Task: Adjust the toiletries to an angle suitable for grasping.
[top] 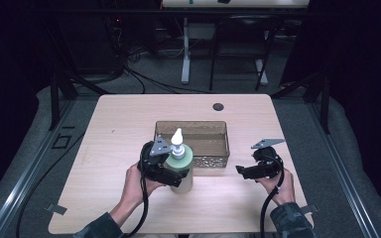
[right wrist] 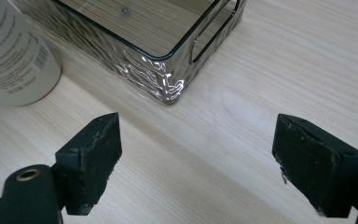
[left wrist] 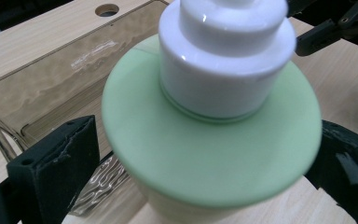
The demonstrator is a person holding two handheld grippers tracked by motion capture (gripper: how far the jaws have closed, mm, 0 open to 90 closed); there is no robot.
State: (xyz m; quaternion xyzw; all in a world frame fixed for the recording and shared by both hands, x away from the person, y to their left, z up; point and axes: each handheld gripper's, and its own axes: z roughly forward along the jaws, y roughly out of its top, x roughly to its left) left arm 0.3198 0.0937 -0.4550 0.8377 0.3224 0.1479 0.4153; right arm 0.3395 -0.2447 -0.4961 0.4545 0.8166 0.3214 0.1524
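My left hand-held gripper (top: 171, 174) has its jaws on either side of the green bottle (top: 181, 168), up at the shoulder under the white pump cap (left wrist: 226, 51). In the left gripper view both black pads sit at the bottle's flanks, and it looks clamped, though the actual contact is hidden behind the wide green top. Whether the base rests on the bench (top: 129, 129) or has just left it, I cannot tell; the bottle stands upright, just in front of the clear tray (top: 191, 125), which lies beyond my left gripper.

Moving right: my right hand-held gripper (top: 243, 172) hangs over bare wood, jaws well apart with nothing between them. In the right gripper view the tray's corner (right wrist: 168, 91) is ahead and the bottle's pale body (right wrist: 14, 60) off to its left.

So, by my reading, the grab is done and the tray is empty. What's left is carrying the bottle over the near wall and setting it down inside.
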